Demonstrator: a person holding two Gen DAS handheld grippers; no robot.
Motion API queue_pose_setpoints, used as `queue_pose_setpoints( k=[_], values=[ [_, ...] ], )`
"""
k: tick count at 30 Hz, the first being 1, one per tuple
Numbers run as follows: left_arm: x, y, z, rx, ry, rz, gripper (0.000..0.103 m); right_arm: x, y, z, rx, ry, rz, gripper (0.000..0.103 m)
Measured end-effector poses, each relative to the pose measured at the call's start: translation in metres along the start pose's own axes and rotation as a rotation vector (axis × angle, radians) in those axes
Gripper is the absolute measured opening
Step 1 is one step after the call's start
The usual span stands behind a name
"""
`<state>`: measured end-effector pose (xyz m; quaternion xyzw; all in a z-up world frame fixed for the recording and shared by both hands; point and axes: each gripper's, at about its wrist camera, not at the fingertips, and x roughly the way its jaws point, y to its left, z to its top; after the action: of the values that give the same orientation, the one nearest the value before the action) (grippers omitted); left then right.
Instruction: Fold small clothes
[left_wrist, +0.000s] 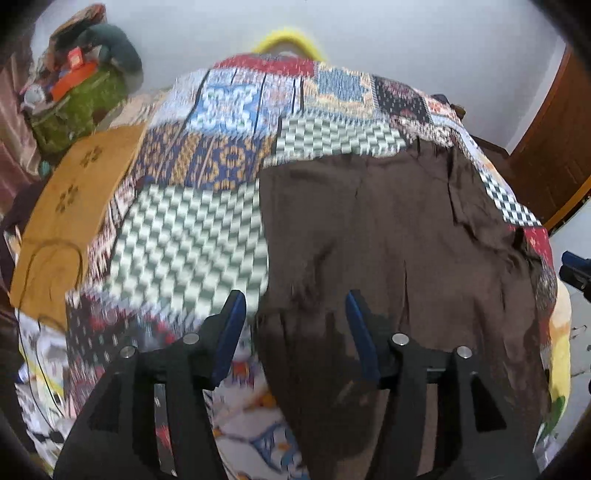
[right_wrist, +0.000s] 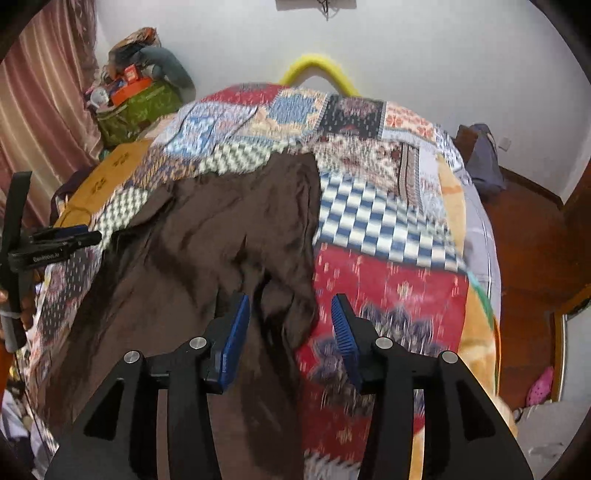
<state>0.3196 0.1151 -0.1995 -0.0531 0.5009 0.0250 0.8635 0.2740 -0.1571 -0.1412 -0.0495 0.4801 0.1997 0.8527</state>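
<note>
A dark brown garment (left_wrist: 388, 240) lies spread and wrinkled on the patchwork quilt (left_wrist: 192, 229) of a bed. My left gripper (left_wrist: 293, 299) hovers over the garment's near left edge, open, with nothing between its blue pads. In the right wrist view the same garment (right_wrist: 221, 229) shows a bunched fold near its right edge. My right gripper (right_wrist: 290, 301) hangs above that fold, open, its pads clear of the cloth. The left gripper (right_wrist: 74, 236) appears at the left edge of that view, and the right gripper (left_wrist: 576, 266) at the right edge of the left view.
A mustard cloth (left_wrist: 66, 206) lies at the bed's left side. A green bag (right_wrist: 136, 107) piled with clutter stands by the curtain (right_wrist: 44, 110). A yellow hoop (right_wrist: 317, 70) rises behind the bed. To the right are a grey bag (right_wrist: 484, 158) and wooden floor (right_wrist: 528, 240).
</note>
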Motion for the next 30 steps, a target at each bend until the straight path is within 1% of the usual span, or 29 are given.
queue_pose_setpoints(
  k=[4, 6, 9, 11, 13, 14, 15, 16, 17, 18, 19, 21, 24, 26, 30],
  values=[
    [0.007, 0.002, -0.027, -0.008, 0.054, -0.020, 0.056, 0.009, 0.005, -0.024, -0.023, 0.054, -0.008, 0.042],
    [0.012, 0.002, -0.041, -0.023, 0.098, -0.044, 0.056, 0.018, 0.006, -0.035, -0.030, 0.087, 0.001, 0.042],
    [0.017, 0.002, -0.057, -0.058, 0.142, -0.086, 0.056, 0.028, 0.008, -0.051, -0.036, 0.116, 0.005, 0.042],
    [0.018, 0.003, -0.066, -0.082, 0.143, -0.097, 0.056, 0.035, 0.009, -0.059, -0.034, 0.127, 0.005, 0.042],
    [0.016, 0.005, -0.072, -0.117, 0.121, -0.120, 0.056, 0.039, 0.007, -0.063, -0.025, 0.132, 0.015, 0.042],
    [0.015, 0.006, -0.074, -0.124, 0.118, -0.138, 0.048, 0.043, 0.007, -0.065, -0.017, 0.138, 0.025, 0.042],
    [0.014, 0.006, -0.076, -0.129, 0.115, -0.177, 0.027, 0.045, 0.005, -0.066, -0.009, 0.142, 0.034, 0.042],
    [0.014, 0.007, -0.077, -0.131, 0.118, -0.202, 0.015, 0.045, 0.005, -0.067, -0.005, 0.127, 0.040, 0.039],
    [0.013, 0.007, -0.078, -0.130, 0.118, -0.206, 0.002, 0.044, 0.007, -0.067, -0.010, 0.119, 0.046, 0.027],
    [0.011, 0.008, -0.077, -0.127, 0.111, -0.209, 0.002, 0.044, 0.008, -0.066, -0.017, 0.116, 0.058, 0.013],
    [0.008, 0.009, -0.077, -0.121, 0.105, -0.208, 0.002, 0.043, 0.010, -0.065, -0.022, 0.117, 0.066, 0.009],
    [0.000, 0.008, -0.072, -0.100, 0.078, -0.184, 0.002, 0.037, 0.015, -0.063, -0.040, 0.104, 0.072, 0.007],
    [-0.020, 0.008, -0.058, -0.084, 0.017, -0.169, 0.002, 0.023, 0.023, -0.055, -0.086, 0.054, 0.073, 0.006],
    [-0.032, 0.009, -0.046, -0.079, -0.022, -0.157, 0.002, 0.015, 0.025, -0.047, -0.091, 0.023, 0.081, 0.006],
    [-0.042, 0.008, -0.019, -0.056, -0.087, -0.112, 0.002, 0.000, 0.029, -0.027, -0.086, -0.047, 0.098, 0.006]
  ],
)
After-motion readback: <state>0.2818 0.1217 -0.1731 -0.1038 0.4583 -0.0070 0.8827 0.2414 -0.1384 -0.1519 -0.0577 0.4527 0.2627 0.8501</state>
